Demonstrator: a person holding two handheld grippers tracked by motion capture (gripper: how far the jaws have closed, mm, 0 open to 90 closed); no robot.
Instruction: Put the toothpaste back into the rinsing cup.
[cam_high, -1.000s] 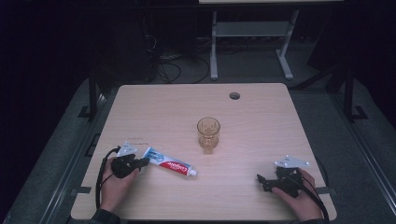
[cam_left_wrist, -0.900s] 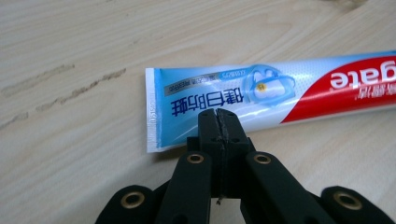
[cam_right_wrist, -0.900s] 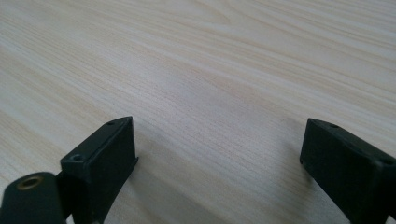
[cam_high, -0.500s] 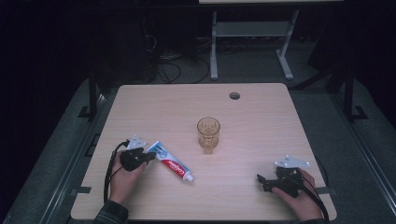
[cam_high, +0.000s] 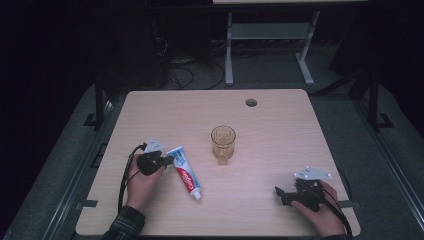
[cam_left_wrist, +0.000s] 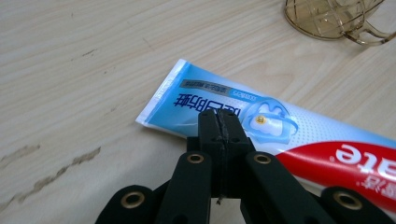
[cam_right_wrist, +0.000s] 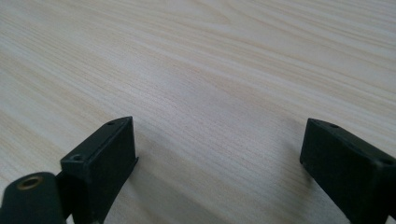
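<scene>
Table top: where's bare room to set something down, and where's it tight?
The table is bare along the far edge beside the cable hole, and between the glass cup and the right gripper. Tight spot: front left, where the left gripper meets the toothpaste tube.

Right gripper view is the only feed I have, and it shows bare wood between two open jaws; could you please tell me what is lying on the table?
Observer: A toothpaste tube lies flat, left of centre, with its cap end towards the person.
Operator: Thank you. Is anything else near it?
Observer: An amber glass cup stands upright to the right of the tube and a little beyond it, not touching it.
Operator: And what is the left tool doing?
Observer: The left tool is shut with nothing between its jaws. Its tips sit at the tube's flat crimped end.
</scene>
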